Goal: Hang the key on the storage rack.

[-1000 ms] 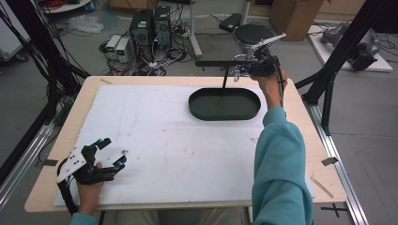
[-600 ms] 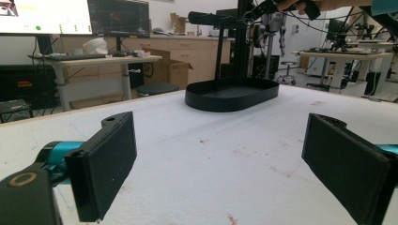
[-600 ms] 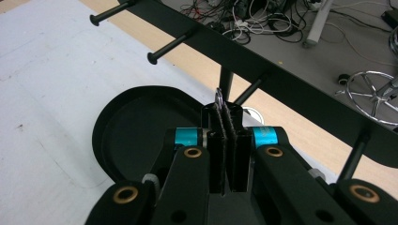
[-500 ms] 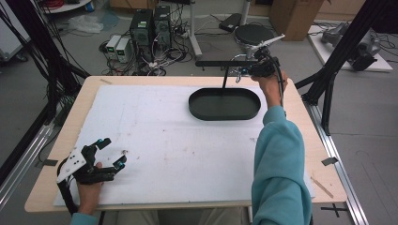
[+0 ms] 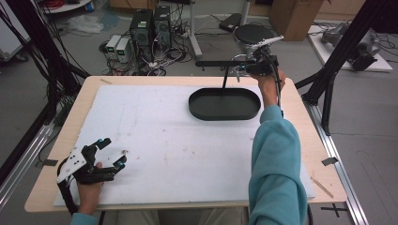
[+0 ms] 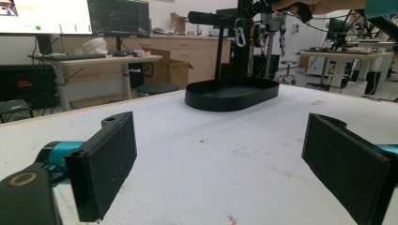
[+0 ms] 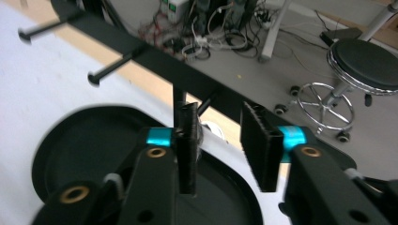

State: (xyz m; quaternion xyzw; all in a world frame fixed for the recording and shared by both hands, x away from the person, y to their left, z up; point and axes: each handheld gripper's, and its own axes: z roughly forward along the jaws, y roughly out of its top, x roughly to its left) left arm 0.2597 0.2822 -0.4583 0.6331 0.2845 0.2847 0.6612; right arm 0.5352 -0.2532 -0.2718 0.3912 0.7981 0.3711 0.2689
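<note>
Overhead, white-padded table (image 5: 155, 131); cluttered lab floor beyond. Black tray (image 5: 224, 104) under hook rack (image 5: 225, 63). Right gripper (image 5: 251, 65) fingers just parting, empty; left gripper (image 5: 110, 152) fingers spread.

Wooden table (image 5: 300, 101) with white foam sheet (image 5: 178, 145), black oval tray (image 5: 224, 104) on top.

The table (image 5: 141, 117) is seen from above its near edge by the high view, facing forward and down. The black oval tray (image 5: 224, 104) is viewed from far off, low over the table surface, by the left gripper view (image 6: 232, 93). The same tray is viewed from close above by the right gripper view (image 7: 94, 154), angled down. The tray is shared by all three views.
</note>
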